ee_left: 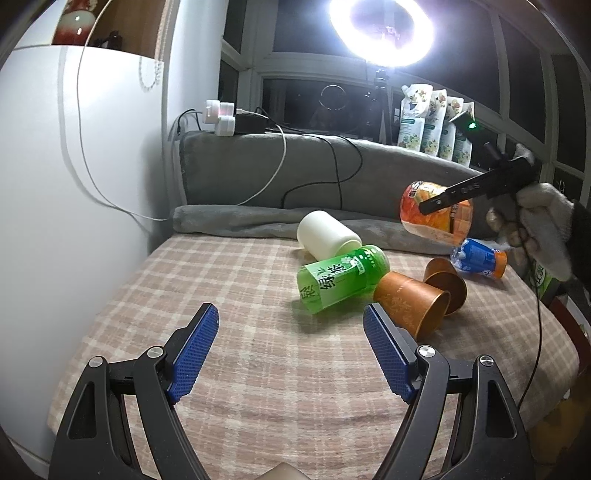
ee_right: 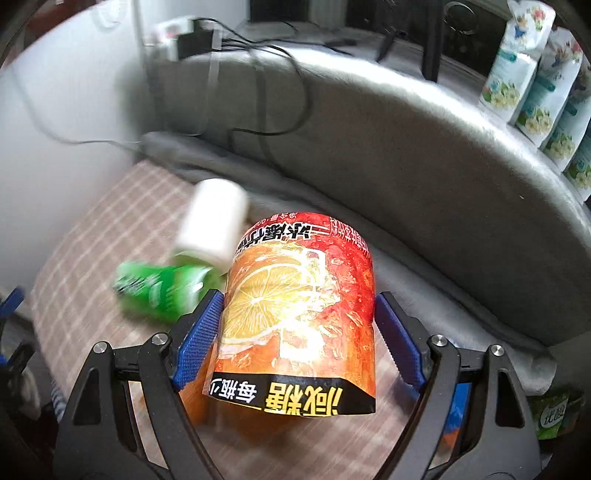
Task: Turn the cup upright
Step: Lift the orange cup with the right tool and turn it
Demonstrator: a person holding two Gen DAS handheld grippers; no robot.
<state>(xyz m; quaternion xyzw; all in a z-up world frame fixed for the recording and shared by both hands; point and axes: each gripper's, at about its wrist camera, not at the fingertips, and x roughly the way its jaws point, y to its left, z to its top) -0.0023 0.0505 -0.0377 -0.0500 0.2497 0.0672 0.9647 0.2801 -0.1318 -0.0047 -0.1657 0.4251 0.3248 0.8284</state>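
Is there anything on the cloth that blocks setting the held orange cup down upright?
Partly. The right tongs hold the orange cup above the blue cup and two brown cups; the checkered cloth nearer the left tongs lies bare.

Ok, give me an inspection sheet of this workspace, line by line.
Surface: checked cloth, grey blanket bunched along its far edge.
Job's things: orange-red lemon cup lifted off the cloth, tilted, label upside down.
Clutter: white cup, green cup, two brown cups and blue cup, all lying tipped over.
Grippers: left gripper open, nothing between its pads; right gripper clamped on the lemon cup, gloved hand holding it.
Cables: white cable and black cable draped over the blanket from a power strip.
Surroundings: ring light, pouches by dark windows.
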